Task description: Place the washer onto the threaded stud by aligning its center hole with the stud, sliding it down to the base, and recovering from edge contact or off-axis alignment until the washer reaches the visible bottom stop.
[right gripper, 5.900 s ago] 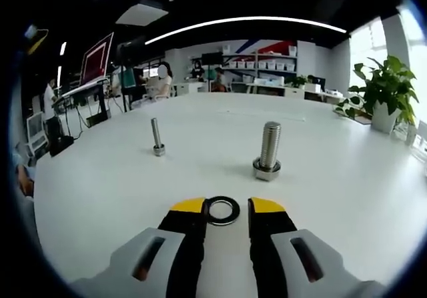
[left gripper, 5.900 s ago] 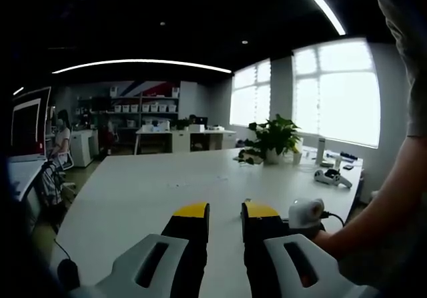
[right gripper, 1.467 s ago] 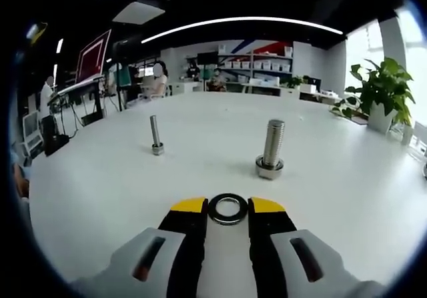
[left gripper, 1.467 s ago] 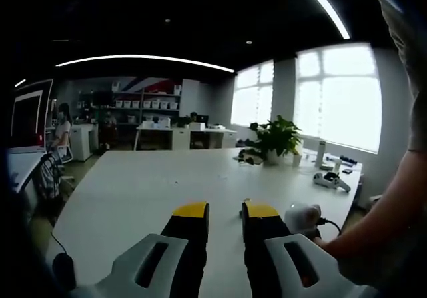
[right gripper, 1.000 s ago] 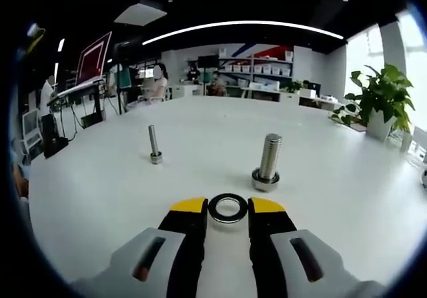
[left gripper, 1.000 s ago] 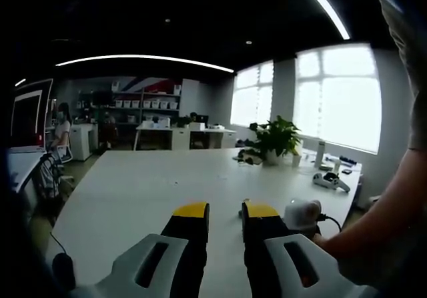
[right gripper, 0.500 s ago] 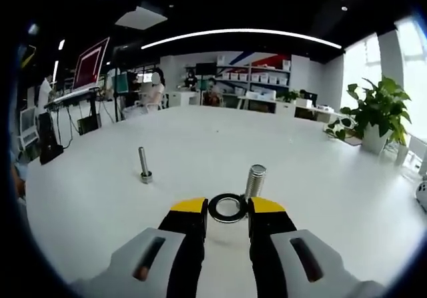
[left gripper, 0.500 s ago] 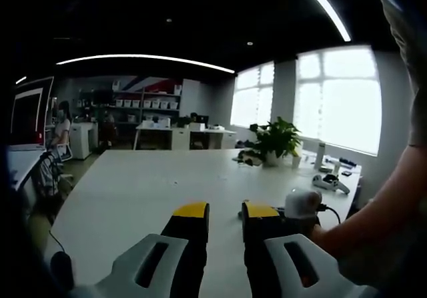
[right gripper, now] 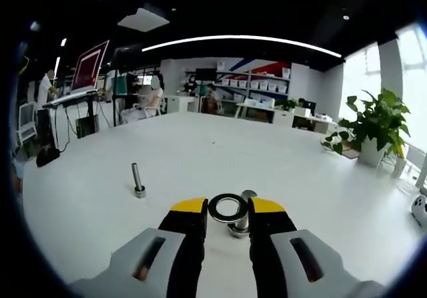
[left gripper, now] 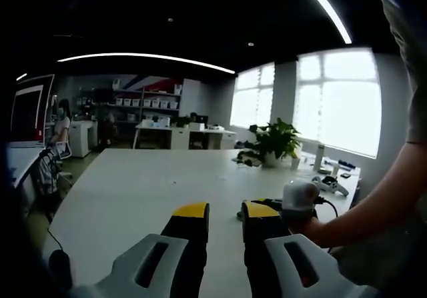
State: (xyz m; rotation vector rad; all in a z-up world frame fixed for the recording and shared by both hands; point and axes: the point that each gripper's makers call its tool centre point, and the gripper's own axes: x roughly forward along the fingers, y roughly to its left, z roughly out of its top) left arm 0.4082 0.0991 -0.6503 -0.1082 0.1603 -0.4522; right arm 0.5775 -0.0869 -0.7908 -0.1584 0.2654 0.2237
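Observation:
My right gripper (right gripper: 227,209) is shut on a dark steel washer (right gripper: 227,207), which it holds flat between its yellow-tipped jaws above the white table (right gripper: 200,158). The large threaded stud (right gripper: 243,219) stands just behind and to the right of the washer, its top showing past the washer's rim and its nut base below. A thinner stud (right gripper: 137,179) stands on the table to the left. My left gripper (left gripper: 225,213) hovers over the table with nothing between its jaws, which stand a little apart. The right gripper's rear end (left gripper: 298,199) and a person's arm (left gripper: 373,198) show at the right of the left gripper view.
A potted plant (right gripper: 375,128) stands at the table's right side. Another plant (left gripper: 275,140) and small devices (left gripper: 330,183) sit at the far end in the left gripper view. Desks, shelves and people are in the background.
My right gripper has risen and moved forward with the washer, so the large stud now sits low, right behind the washer. The left gripper has hardly moved.

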